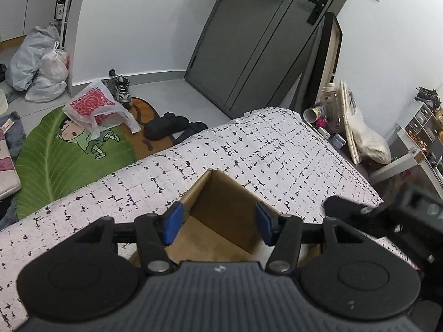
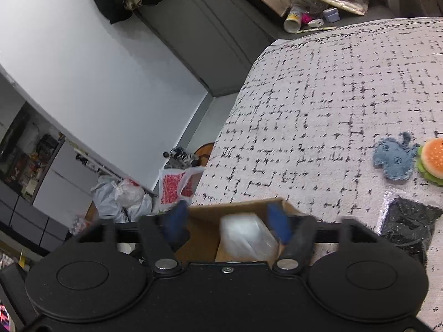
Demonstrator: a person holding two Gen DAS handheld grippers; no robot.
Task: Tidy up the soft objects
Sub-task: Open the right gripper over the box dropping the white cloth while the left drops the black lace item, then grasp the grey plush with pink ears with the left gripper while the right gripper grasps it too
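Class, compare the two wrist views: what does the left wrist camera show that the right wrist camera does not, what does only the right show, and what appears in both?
Only the left wrist view shows the green leaf rug with its cartoon figure, the black door handle and the left gripper, open above the box.

Only the right wrist view shows the blue plush toy, the burger plush, a black packet in plastic, a white plastic-wrapped item in the box, and the right gripper, its jaws apart.

Both show the cardboard box, the patterned bed cover and the red-and-white bag.
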